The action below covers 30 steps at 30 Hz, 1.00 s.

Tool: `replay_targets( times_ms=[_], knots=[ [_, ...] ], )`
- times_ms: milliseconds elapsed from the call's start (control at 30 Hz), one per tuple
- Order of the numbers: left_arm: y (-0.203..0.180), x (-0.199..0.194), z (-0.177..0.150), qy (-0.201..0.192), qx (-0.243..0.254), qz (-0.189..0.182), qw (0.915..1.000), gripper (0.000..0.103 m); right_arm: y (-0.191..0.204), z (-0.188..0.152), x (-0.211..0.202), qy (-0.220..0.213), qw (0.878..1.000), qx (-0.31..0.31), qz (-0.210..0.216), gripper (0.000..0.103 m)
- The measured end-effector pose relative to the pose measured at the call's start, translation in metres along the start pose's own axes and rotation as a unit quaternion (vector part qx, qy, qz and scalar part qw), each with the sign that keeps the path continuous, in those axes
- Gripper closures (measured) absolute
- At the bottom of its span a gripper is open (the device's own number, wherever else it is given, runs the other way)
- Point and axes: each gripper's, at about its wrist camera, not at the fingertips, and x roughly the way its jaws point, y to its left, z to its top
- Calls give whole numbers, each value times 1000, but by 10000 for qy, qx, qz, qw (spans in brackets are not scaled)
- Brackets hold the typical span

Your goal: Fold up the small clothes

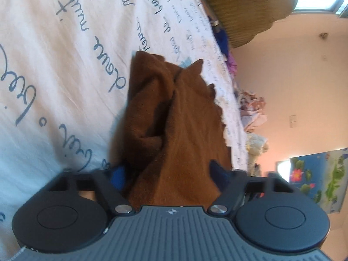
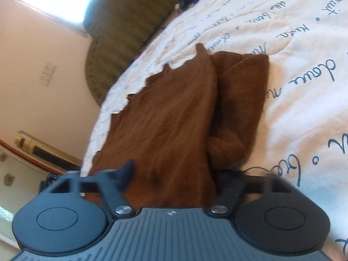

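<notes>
- The brown cloth (image 1: 174,117) fills the middle of the left wrist view, bunched in thick folds on a white bedsheet (image 1: 54,65) printed with blue handwriting.
- The left gripper (image 1: 167,174) sits at the bottom centre of that view, with the cloth running down between its jaws to the grey body.
- Its blue fingertips (image 1: 118,174) show on either side of the fabric, partly closed around it; whether the pads actually press the cloth I cannot tell.
- In the right wrist view the same brown cloth (image 2: 174,119) lies from the centre to the lower middle, one ragged edge towards the upper left and a folded wad on its right side.
- The right gripper (image 2: 171,176) is at the bottom centre, jaws fairly narrow, with the cloth passing between them.
- One dark blue fingertip (image 2: 127,171) rests against the left side of the fabric; the opposite finger is hidden by the cloth, so a firm grip cannot be confirmed.
- A ribbed olive cushion (image 2: 130,21) lies at the far edge of the bed (image 2: 304,87), in the upper middle of the right wrist view.
- A pile of mixed clothes (image 1: 252,113) sits along the bed's edge, right of centre in the left wrist view, before a pink wall (image 1: 293,65).
</notes>
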Motion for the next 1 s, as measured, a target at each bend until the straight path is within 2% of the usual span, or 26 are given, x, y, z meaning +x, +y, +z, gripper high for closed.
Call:
replay_targets(
  times_ms=[33,67,200,300,367,433,567,767,933,1000],
  knots=[
    [2,4,1,59,-32,144,9999,81,-2,0,4,56,9999,53,-149,86],
    [4,9,0,54,-44,232,9997,88,-4,0,8,88,9998,72,-138,86],
    [-10,8,-9,-277,368,707,9964,87,-3,-2,13,60,9997,20,-230,91],
    [-45,0,-22,-420,1170,1360,9829,91,12,0,11,44,9983,-254,-528,93],
    [-65,-4,-29,-427,1559,1565,9744,93,24,0,4,5,9973,-436,-585,94],
    [-76,-9,-31,-328,1619,1543,9741,93,34,2,-4,-51,9971,-497,-570,94],
    [-74,-26,-32,-120,1247,1217,9846,95,47,0,-26,-158,9987,-365,-305,94],
    [-38,-65,-54,-174,809,1018,9913,101,48,-32,-55,-18,9984,-487,-282,94],
    [-15,-84,-66,-210,732,921,9928,103,38,-60,-79,-56,9992,-361,-133,95],
    [-9,-84,-64,-272,589,786,9948,103,36,-61,-69,31,9985,-416,-351,93]
  ],
)
